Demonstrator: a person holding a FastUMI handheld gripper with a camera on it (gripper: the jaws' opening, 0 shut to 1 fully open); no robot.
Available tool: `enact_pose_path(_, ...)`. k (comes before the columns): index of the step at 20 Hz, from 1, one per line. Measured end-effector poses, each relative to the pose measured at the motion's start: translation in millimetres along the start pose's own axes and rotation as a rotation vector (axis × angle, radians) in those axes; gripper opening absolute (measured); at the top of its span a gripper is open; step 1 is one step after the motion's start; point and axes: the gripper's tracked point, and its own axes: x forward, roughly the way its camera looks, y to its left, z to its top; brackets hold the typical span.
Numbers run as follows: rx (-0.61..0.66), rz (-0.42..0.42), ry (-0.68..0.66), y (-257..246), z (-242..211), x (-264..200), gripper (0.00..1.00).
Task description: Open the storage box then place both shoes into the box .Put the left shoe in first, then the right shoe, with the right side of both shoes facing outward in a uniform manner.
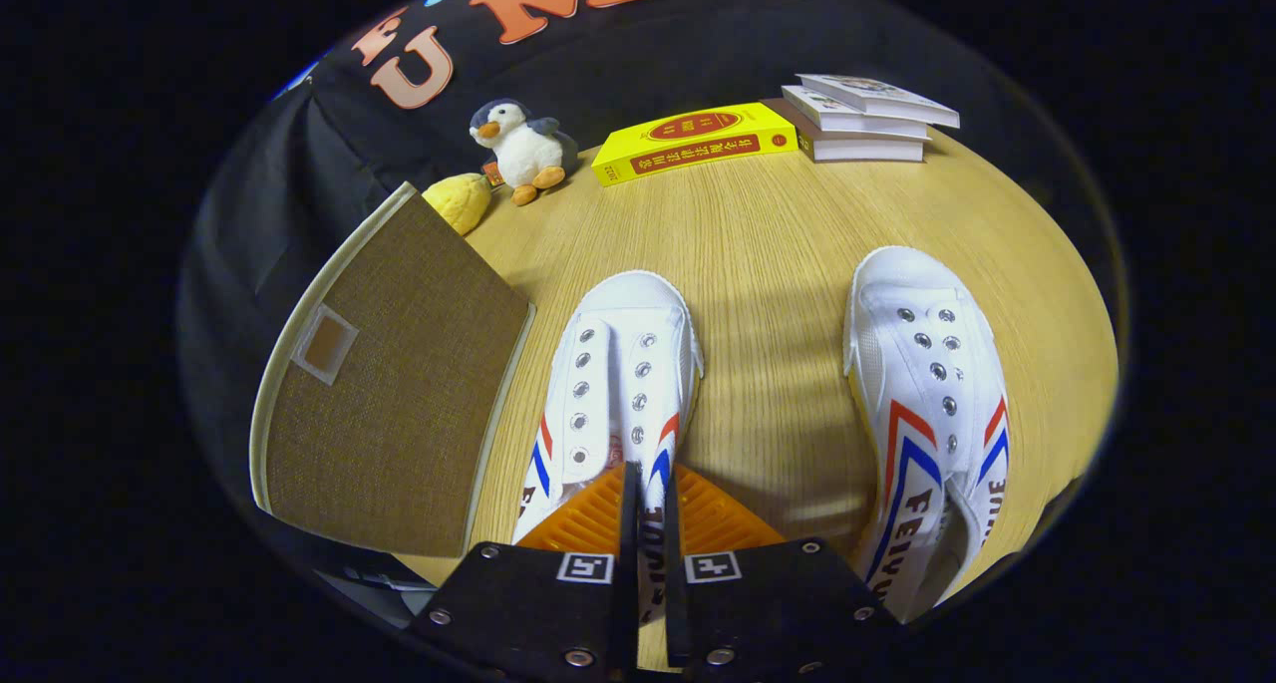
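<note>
pinching the white canvas shoe with red-blue stripes (618, 384) at its collar, hand-held gripper (650, 509) fingers nearly closed, seemingly on thin fabric; could slip free. brown woven storage box (389, 394) just left.

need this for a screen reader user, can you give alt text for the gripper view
The gripper is pinched on the side wall of a white shoe lying on a wooden table. A second white shoe lies apart beside it, a brown storage box on the other side, a toy penguin and books beyond.
</note>
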Motion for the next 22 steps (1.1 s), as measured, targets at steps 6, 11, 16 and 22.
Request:
enact_pose_path(6,0.164,0.041,-0.086,9,17,-12,0.00)
enact_pose_path(11,0.237,0.045,-0.168,17,49,-41,0.00)
enact_pose_path(16,0.251,0.048,-0.287,46,97,-91,0.00)
enact_pose_path(22,0.230,0.134,-0.376,137,136,-125,0.00)
